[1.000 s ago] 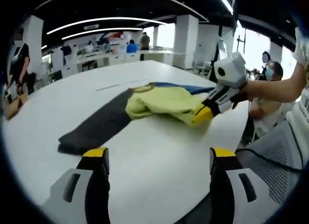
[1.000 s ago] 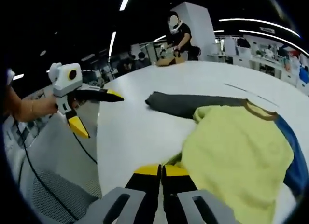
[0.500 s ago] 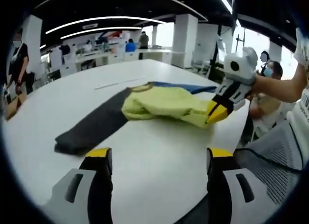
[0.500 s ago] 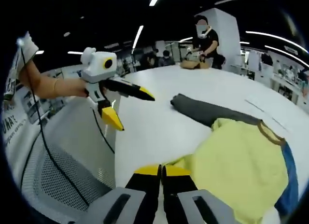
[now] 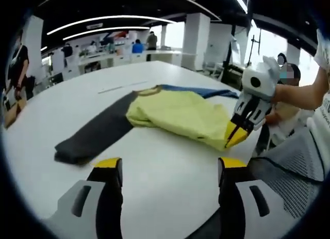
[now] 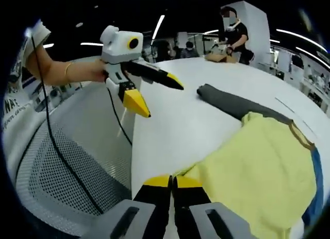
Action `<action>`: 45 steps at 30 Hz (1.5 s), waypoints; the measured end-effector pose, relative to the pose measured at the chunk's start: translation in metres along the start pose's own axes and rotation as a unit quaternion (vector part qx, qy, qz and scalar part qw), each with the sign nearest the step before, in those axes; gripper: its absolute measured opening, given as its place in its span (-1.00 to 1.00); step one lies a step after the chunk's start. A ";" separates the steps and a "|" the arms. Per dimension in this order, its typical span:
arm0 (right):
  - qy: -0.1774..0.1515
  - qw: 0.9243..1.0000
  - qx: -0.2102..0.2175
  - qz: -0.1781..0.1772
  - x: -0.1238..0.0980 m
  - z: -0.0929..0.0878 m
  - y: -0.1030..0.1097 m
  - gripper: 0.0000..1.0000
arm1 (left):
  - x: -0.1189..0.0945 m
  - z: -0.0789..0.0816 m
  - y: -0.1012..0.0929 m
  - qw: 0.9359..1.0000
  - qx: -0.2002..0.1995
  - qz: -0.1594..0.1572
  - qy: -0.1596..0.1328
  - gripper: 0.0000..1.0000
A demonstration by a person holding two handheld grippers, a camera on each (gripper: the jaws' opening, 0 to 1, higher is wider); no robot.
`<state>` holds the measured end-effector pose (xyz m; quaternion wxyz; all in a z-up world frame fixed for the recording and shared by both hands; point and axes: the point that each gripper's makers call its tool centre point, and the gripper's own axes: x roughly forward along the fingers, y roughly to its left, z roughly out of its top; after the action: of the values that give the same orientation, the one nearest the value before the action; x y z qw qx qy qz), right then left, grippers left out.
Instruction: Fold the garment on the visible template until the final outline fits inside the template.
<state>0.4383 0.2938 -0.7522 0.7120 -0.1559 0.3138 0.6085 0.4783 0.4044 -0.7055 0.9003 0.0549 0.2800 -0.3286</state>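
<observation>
Fabric is draping limp: your right claw [image 6: 172, 183] is pinching the yellow garment's [image 5: 180, 113] corner near the counter [image 5: 154, 161] edge; your left claw [image 5: 167, 169] is hanging open. Grab a hem.

We see a white table [image 5: 170, 172] with a rounded edge. On it lies a garment [image 5: 175, 113]: yellow body bunched in folds, one dark grey sleeve [image 5: 93, 136] stretched flat across the top, a blue part at the far side.
</observation>
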 end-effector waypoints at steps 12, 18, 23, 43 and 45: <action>-0.040 0.999 0.016 -0.011 -0.014 0.016 -0.004 -1.00 | -0.001 0.002 -0.001 1.000 0.003 -0.003 -0.004 0.47; -0.088 0.994 0.016 -0.069 -0.051 0.042 -0.038 -1.00 | -0.001 0.002 -0.001 1.000 0.005 -0.004 -0.004 0.47; -0.092 0.990 0.012 -0.102 -0.070 0.047 -0.061 -1.00 | 0.000 0.002 -0.002 1.000 0.005 -0.005 -0.003 0.46; -0.136 0.955 0.080 -0.252 -0.136 0.054 -0.164 -1.00 | 0.000 0.002 0.000 1.000 0.004 -0.003 -0.002 0.40; -0.130 0.952 0.080 -0.266 -0.141 0.050 -0.174 -1.00 | 0.001 0.003 0.000 1.000 0.004 -0.003 -0.003 0.40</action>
<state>0.6103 0.1791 -0.6529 0.8928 -0.0956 0.2130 0.3853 0.4798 0.4030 -0.7034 0.9001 0.0570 0.2756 -0.3325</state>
